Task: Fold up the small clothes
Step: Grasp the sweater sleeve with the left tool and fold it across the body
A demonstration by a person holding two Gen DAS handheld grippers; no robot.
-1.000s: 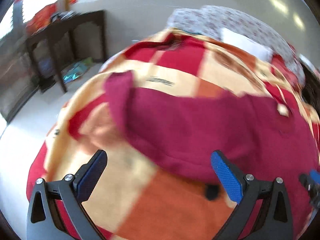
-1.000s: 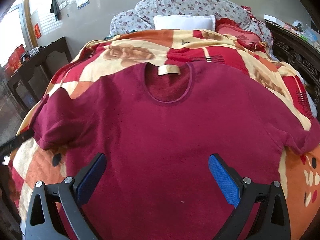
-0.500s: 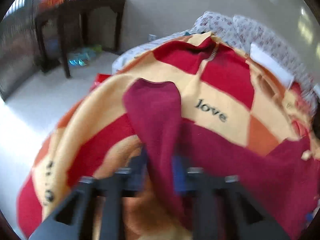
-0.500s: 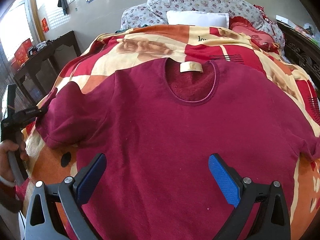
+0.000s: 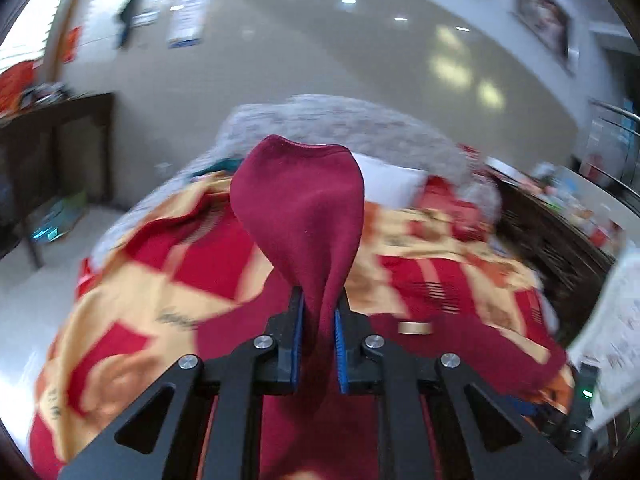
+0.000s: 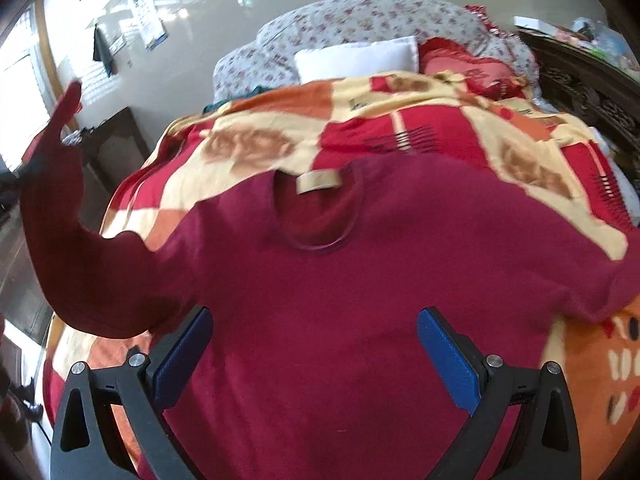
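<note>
A dark red short-sleeved shirt (image 6: 360, 280) lies face up on the bed, its beige neck label (image 6: 319, 181) toward the pillows. My left gripper (image 5: 319, 312) is shut on the shirt's left sleeve (image 5: 304, 208) and holds it lifted above the bed; the raised sleeve (image 6: 60, 208) also shows at the left of the right wrist view. My right gripper (image 6: 314, 354) is open and empty, hovering over the shirt's lower body.
The shirt rests on a red, orange and cream patterned blanket (image 6: 400, 120). A white pillow (image 6: 356, 58) and floral bedding (image 6: 360, 20) lie at the head. A dark wooden table (image 5: 52, 136) stands left of the bed; a dark carved bed frame (image 6: 592, 92) runs along the right.
My left gripper closed on the left sleeve and lifted it up off the blanket. My right gripper stayed open and moved slightly closer over the shirt.
</note>
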